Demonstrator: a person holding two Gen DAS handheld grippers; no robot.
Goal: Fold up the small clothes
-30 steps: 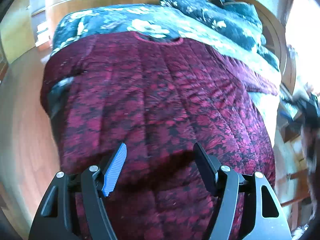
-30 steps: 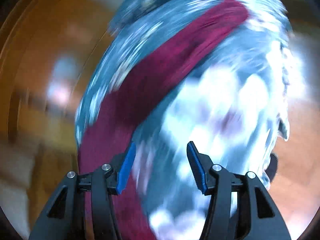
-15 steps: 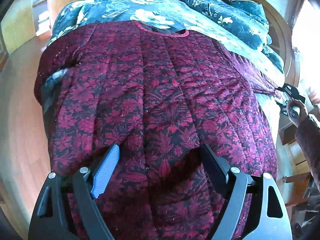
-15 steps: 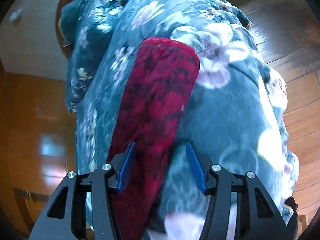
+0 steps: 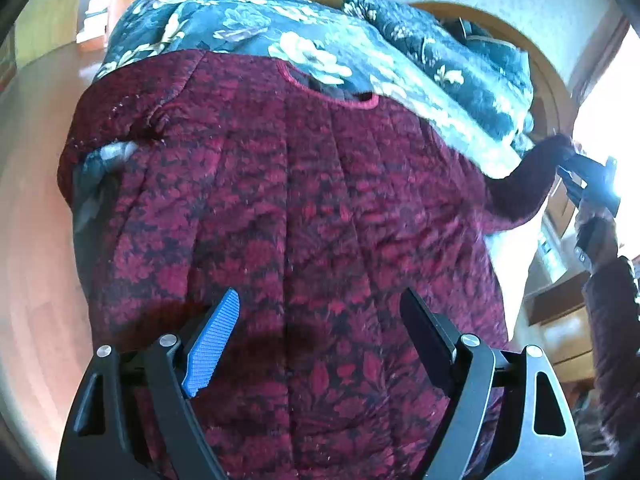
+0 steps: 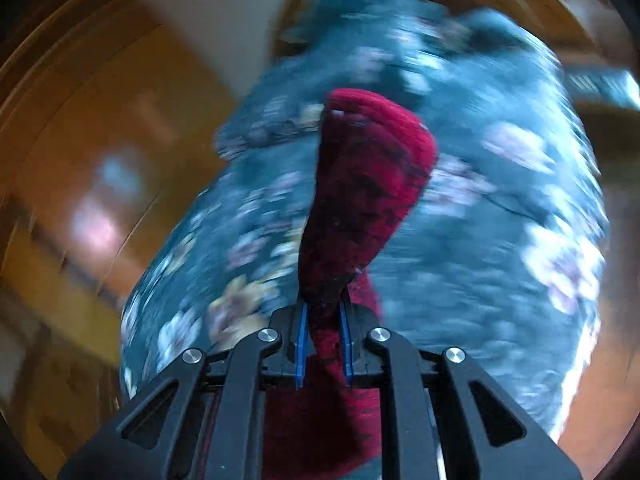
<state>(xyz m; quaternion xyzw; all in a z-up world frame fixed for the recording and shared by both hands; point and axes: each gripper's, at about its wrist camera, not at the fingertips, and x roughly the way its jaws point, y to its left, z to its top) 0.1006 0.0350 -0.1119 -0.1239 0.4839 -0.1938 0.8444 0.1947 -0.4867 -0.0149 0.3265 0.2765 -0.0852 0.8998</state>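
Observation:
A dark red quilted garment (image 5: 304, 208) with a black leaf pattern lies spread flat on a bed, its neckline (image 5: 328, 92) at the far end. My left gripper (image 5: 320, 312) hovers open over the garment's near hem, nothing between its fingers. The garment's right sleeve (image 5: 532, 184) is lifted off the bed at the far right, pinched by my right gripper (image 5: 580, 176). In the right wrist view my right gripper (image 6: 323, 312) is shut on that red sleeve (image 6: 360, 184), whose cuff stands up beyond the pads. The left sleeve (image 5: 108, 128) lies folded near the bed's left edge.
A teal floral bedspread (image 5: 248, 28) covers the bed, with a matching bundle (image 5: 460, 60) by the curved wooden headboard (image 5: 548, 76). Wooden floor (image 5: 36, 220) runs along the left. A person's sleeve (image 5: 608, 320) and furniture stand at the right, by a bright window.
My right gripper closed on the red sleeve and raised it off the bedspread. The left gripper shifted slightly over the garment and stayed open.

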